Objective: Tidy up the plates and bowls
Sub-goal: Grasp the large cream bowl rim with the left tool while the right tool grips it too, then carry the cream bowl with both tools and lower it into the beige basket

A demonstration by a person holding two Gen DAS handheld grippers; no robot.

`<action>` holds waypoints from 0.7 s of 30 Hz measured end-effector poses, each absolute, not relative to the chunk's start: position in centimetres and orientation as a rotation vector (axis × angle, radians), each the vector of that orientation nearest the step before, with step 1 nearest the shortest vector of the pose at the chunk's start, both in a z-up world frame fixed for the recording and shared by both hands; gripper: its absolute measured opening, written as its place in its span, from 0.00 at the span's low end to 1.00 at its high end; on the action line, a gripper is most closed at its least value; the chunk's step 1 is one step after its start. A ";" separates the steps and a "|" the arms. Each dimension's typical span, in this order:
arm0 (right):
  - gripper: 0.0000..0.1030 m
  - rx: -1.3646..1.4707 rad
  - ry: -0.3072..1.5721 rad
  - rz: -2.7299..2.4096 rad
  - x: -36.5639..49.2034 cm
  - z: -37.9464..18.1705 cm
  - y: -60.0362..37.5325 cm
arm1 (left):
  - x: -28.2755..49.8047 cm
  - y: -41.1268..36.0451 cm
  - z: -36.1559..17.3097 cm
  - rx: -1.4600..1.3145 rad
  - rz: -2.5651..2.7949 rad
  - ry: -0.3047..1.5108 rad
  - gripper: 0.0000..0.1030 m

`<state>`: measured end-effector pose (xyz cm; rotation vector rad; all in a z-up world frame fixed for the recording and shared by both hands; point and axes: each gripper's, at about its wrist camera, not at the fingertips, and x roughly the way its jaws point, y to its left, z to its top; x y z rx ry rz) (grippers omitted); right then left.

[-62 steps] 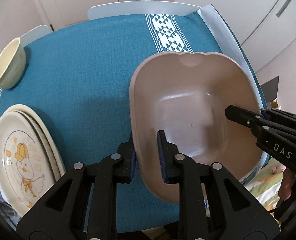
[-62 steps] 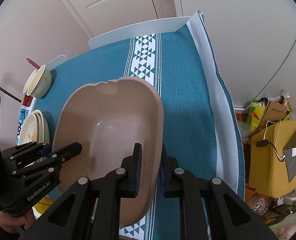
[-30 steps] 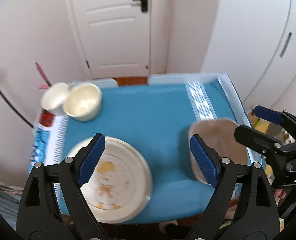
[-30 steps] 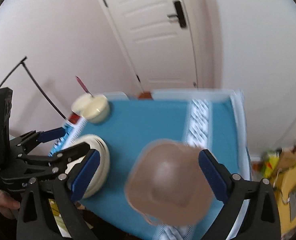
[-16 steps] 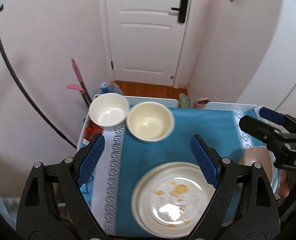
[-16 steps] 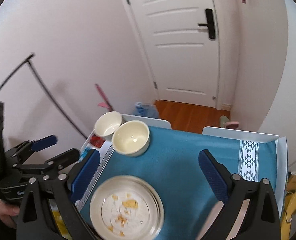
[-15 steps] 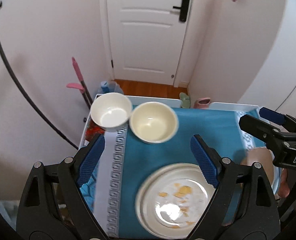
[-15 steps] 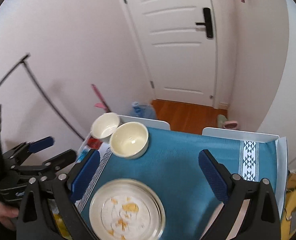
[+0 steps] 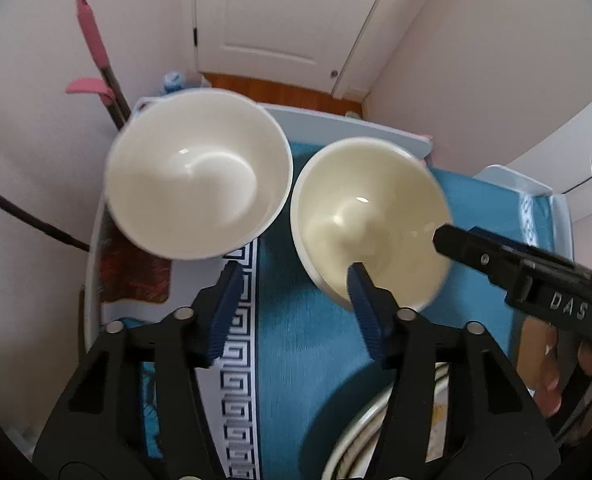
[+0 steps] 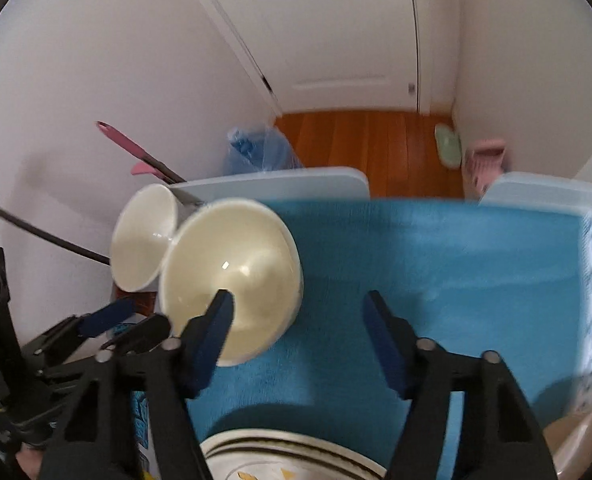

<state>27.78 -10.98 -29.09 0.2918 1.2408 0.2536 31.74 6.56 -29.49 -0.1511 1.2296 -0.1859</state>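
A white bowl (image 9: 198, 178) and a cream bowl (image 9: 369, 220) stand side by side at the table's far left corner. My left gripper (image 9: 294, 276) is open and empty, close over the gap between them, its right finger over the cream bowl's near rim. My right gripper (image 10: 296, 300) is open and empty, its left finger over the cream bowl (image 10: 232, 276); the white bowl (image 10: 144, 236) is behind it. A stack of plates (image 10: 292, 456) lies near, under both grippers. The beige bowl's edge (image 10: 579, 440) shows at lower right.
The teal tablecloth (image 10: 435, 280) covers the table, with a patterned runner (image 9: 236, 360) on the left. A pink-handled mop (image 9: 96, 52) leans on the wall beyond the table. A blue bag (image 10: 256, 148) and slippers (image 10: 483, 160) lie on the wooden floor.
Both grippers let go of the beige bowl, opened wide, then swung left and dropped close to the two round bowls, with the jaws narrower now.
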 end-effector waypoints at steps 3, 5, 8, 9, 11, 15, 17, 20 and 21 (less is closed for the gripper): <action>0.45 0.310 1.260 0.251 27.8 -30.5 -10.6 | 32.5 6.4 -30.8 -0.168 -0.192 1.241 0.42; 0.36 0.318 1.269 0.255 27.9 -31.1 -10.3 | 32.8 6.1 -31.2 -0.168 -0.203 1.242 0.36; 0.29 0.333 1.279 0.261 28.3 -31.9 -9.9 | 33.2 5.8 -31.4 -0.167 -0.227 1.234 0.21; 0.21 0.335 1.278 0.264 28.4 -31.9 -9.7 | 33.3 5.7 -31.4 -0.166 -0.234 1.231 0.18; 0.18 0.339 1.276 0.270 28.5 -32.0 -9.6 | 33.5 5.2 -31.3 -0.130 -0.222 1.220 0.18; 0.17 0.342 1.268 0.258 28.7 -32.0 -9.3 | 33.6 4.8 -30.9 -0.116 -0.212 1.212 0.17; 0.17 0.340 1.262 0.256 28.7 -32.0 -9.2 | 33.4 4.5 -30.7 -0.096 -0.212 1.203 0.17; 0.16 0.340 1.249 0.253 28.4 -31.8 -9.4 | 33.0 4.2 -29.9 -0.085 -0.207 1.180 0.17; 0.16 0.341 1.240 0.256 28.2 -31.5 -9.5 | 32.6 4.1 -29.6 -0.083 -0.205 1.173 0.17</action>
